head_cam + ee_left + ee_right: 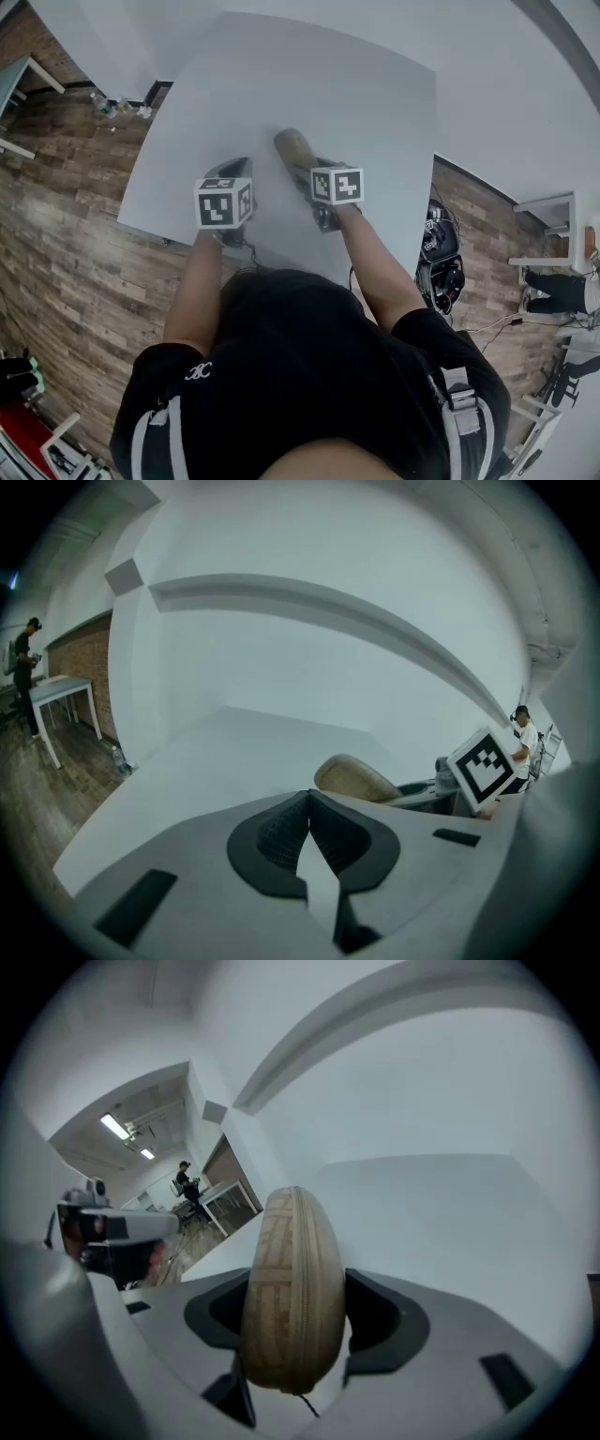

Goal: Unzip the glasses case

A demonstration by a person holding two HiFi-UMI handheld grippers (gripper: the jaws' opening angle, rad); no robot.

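Note:
A tan woven glasses case (292, 150) is over the near middle of the white table (281, 66). My right gripper (311, 174) is shut on its near end, and the far end sticks out beyond the jaws. In the right gripper view the case (291, 1279) stands on edge between both pads, its zipper seam facing the camera and a dark pull cord hanging below. My left gripper (232, 169) hovers just left of the case, shut with nothing in it. In the left gripper view the jaws (308, 803) meet, and the case (354, 778) and the right gripper's marker cube (483, 766) lie to the right.
The table's near edge runs just under both hands, with wood floor beyond it. Black equipment (441, 253) stands on the floor by the table's right edge. Bottles (117, 105) sit on the floor at the far left corner. A white side table (553, 225) is at the right.

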